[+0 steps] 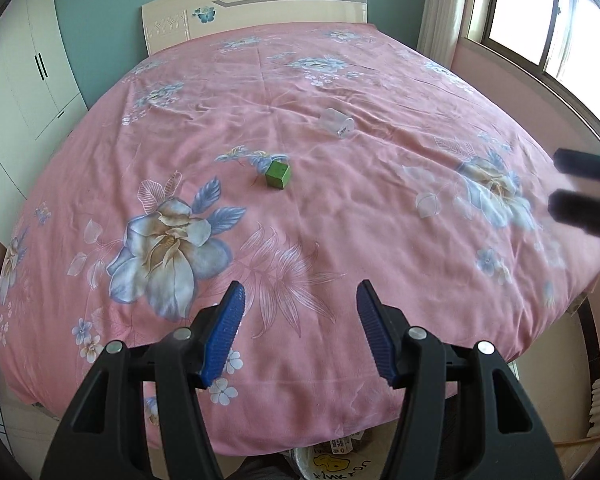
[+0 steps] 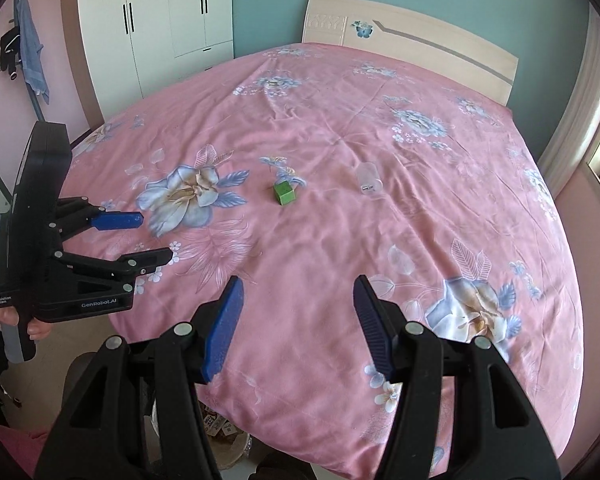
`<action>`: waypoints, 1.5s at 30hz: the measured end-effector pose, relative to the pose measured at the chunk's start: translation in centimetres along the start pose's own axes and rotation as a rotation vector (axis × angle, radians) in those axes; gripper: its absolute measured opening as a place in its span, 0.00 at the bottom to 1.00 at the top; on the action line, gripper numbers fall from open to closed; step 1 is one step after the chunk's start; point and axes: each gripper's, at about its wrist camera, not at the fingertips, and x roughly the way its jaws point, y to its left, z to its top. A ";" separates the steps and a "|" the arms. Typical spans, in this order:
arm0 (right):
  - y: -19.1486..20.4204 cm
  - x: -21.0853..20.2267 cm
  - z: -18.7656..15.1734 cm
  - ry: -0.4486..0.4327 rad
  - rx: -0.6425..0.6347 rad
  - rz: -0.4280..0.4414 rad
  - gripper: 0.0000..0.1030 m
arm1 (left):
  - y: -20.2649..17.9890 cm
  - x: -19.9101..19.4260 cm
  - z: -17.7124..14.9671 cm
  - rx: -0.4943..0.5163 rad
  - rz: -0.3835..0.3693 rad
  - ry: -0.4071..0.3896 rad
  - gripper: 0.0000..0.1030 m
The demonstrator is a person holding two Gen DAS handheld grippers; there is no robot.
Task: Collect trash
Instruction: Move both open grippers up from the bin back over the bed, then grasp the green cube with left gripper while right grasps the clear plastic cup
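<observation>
- On the pink floral bedspread, near the middle of the bed, two pieces of trash are seen: a small green cube and, further toward the headboard side and well apart from it, a clear plastic cup lying tipped on its side.
- Neither piece is touched by either tool; both grippers are held above the foot end of the bed, well short of the items.
- The left gripper is held with its blue-padded jaws apart and nothing between them; the same is seen of it from the right wrist view.
- The right gripper is likewise spread wide and empty; in the left wrist view only its blurred dark fingertips are made out at the frame edge.
- The cube is judged light and stiff, with flat faces; it should be gripped across two opposite side faces.
- The cup is judged very light, thin-walled, slippery and easily crushed, and liable to roll on the soft cover; a gentle pinch on the rim wall is advised.
- A bin is partly seen below the foot of the bed, presumably the place for the trash.
</observation>
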 end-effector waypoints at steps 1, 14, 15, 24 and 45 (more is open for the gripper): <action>-0.4 0.5 0.6 0.000 0.005 0.000 0.56 | 0.1 0.6 0.4 0.003 0.000 0.003 0.59; -5.7 12.2 5.9 0.059 0.024 0.008 0.56 | 1.6 10.0 4.9 0.055 -0.011 0.046 0.59; -6.0 13.4 6.2 0.067 0.022 0.003 0.56 | 1.7 10.8 5.2 0.058 -0.013 0.047 0.59; -9.0 23.3 9.2 0.109 0.000 -0.003 0.56 | 3.4 19.0 8.4 0.062 -0.037 0.054 0.59; -15.2 42.2 15.1 0.275 0.062 -0.025 0.56 | 3.2 27.3 12.0 0.088 -0.077 0.020 0.58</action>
